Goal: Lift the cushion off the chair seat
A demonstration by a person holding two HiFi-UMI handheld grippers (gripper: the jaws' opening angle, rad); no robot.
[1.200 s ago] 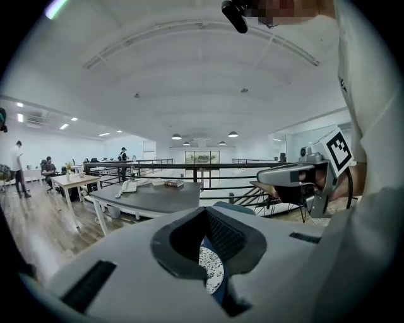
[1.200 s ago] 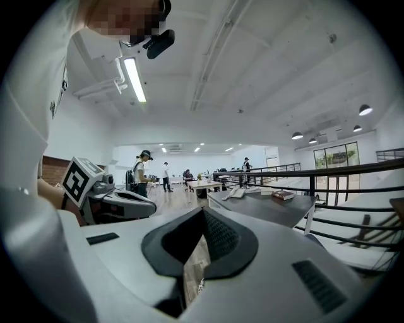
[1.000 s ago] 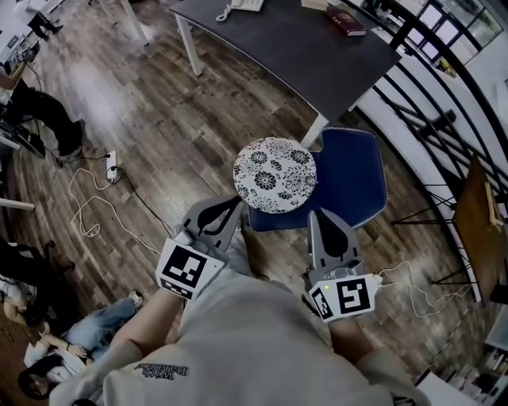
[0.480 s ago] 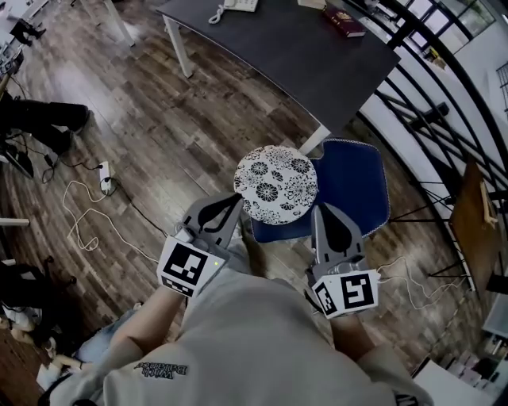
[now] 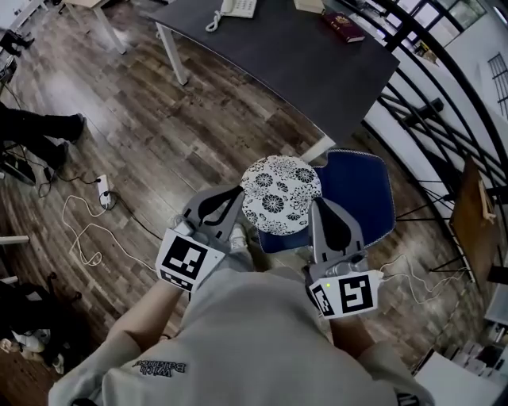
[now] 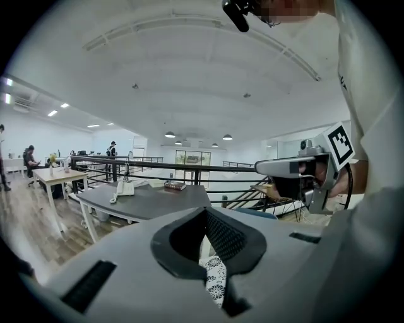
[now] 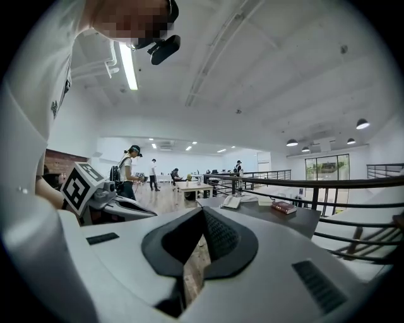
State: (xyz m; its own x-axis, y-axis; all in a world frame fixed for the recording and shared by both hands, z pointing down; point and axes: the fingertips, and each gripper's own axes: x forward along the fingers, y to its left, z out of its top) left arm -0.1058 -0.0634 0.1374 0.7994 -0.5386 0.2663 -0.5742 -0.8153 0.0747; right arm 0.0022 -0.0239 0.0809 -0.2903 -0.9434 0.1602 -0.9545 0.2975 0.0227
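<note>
Far left, a white cord point(image 5: 87, 230) lies loose on the wood floor point(image 5: 159, 135)

Left gripper point(image 5: 236, 198): its own view has the jaws point(image 6: 203, 211) closed together, with patterned fabric in the slit beneath them. From the head view its tip meets the cushion's left rim, so we read it as pinching that rim

Cushion point(image 5: 280, 194): round, white with dark flowers, face up between the two grippers. It overlaps the left edge of the chair seat and reaches out over the floor. We cannot tell whether it clears the seat

Right gripper point(image 5: 317, 208): jaws point(image 7: 202, 211) together in its own view, and only floor shows through the slit. Its tip sits at the cushion's near right rim. We cannot tell whether it grips the rim

Chair point(image 5: 359, 190): blue seat with pale trim, mostly bare, its far left corner under the near corner of the table point(image 5: 302, 55). A phone point(image 5: 236, 7) sits at the table's far edge and a book point(image 5: 344, 21) near its far right corner

Right of all this runs a black railing point(image 5: 429, 95)
</note>
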